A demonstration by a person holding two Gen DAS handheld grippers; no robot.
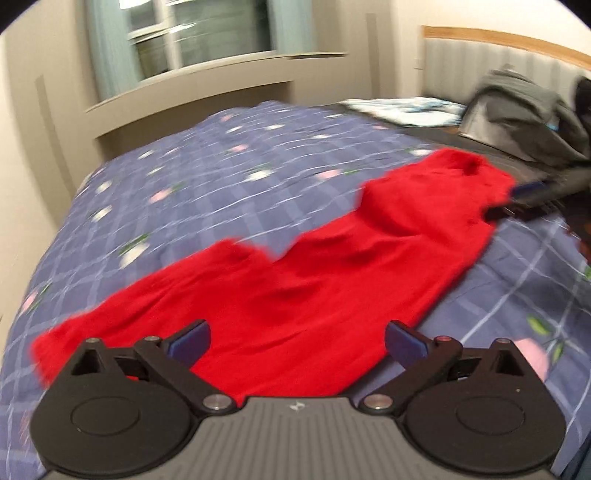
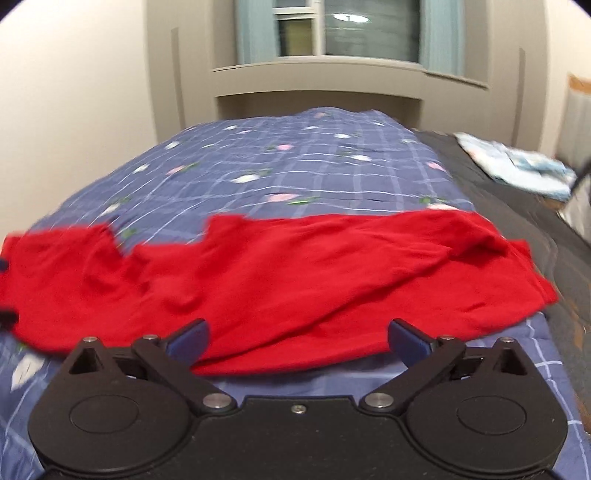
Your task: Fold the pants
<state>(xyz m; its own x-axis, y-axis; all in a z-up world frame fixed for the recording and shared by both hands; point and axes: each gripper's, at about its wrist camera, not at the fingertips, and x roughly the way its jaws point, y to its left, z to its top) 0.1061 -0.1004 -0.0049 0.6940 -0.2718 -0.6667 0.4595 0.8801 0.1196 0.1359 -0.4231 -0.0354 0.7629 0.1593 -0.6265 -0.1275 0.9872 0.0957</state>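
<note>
Red pants lie stretched out on the blue checked bedspread. In the left wrist view they run from the near left to the far right. My left gripper is open and empty, just above their near part. In the right wrist view the red pants lie across the bed from left to right. My right gripper is open and empty, at their near edge. The right gripper also shows in the left wrist view, at the far right end of the pants. Both views are blurred.
A grey garment pile and a white and blue patterned cloth lie at the head of the bed, by the wooden headboard. The patterned cloth sits at the far right in the right wrist view. A window is behind the bed.
</note>
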